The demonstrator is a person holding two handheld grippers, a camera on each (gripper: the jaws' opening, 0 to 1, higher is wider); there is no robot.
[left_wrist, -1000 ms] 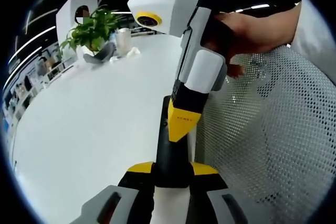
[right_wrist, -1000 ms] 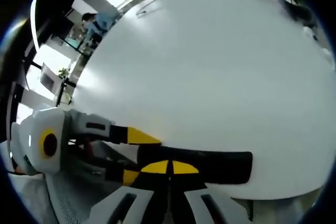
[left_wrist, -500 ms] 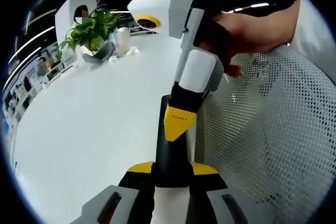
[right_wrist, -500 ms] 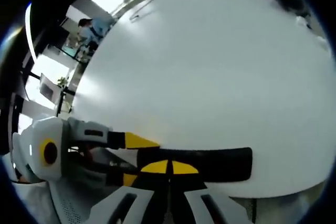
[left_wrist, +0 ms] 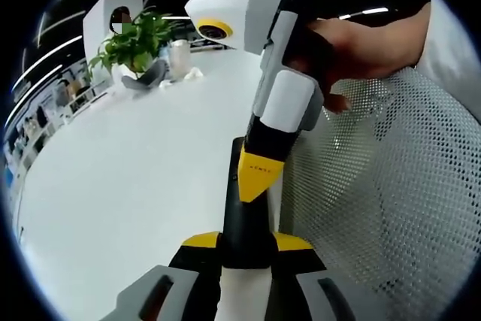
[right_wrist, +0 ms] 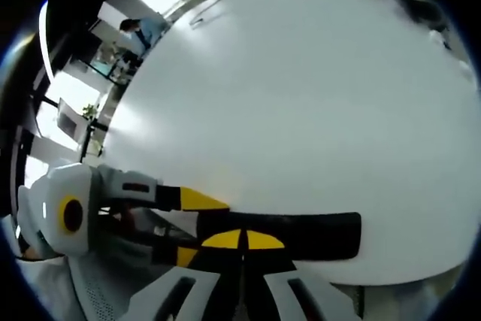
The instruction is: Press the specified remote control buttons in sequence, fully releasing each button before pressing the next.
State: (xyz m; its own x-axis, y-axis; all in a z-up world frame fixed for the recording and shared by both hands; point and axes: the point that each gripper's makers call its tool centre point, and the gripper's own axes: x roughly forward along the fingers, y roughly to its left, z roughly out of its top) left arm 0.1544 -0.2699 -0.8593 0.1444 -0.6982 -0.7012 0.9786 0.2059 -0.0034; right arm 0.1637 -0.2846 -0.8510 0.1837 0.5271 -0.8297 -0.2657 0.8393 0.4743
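Black remote (left_wrist: 244,208) clamped in left gripper (left_wrist: 246,242); right gripper (right_wrist: 242,240) pressed together on it.

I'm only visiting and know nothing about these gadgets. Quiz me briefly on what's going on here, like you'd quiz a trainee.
1. True or false: the left gripper is clamped on the black remote.
2. What meets the remote's face from above? A) a bare finger B) the yellow tip of the right gripper C) a pen
3. Fill in: at the far end of the white table stands a green potted ____.
Key: 1 true; 2 B; 3 plant.
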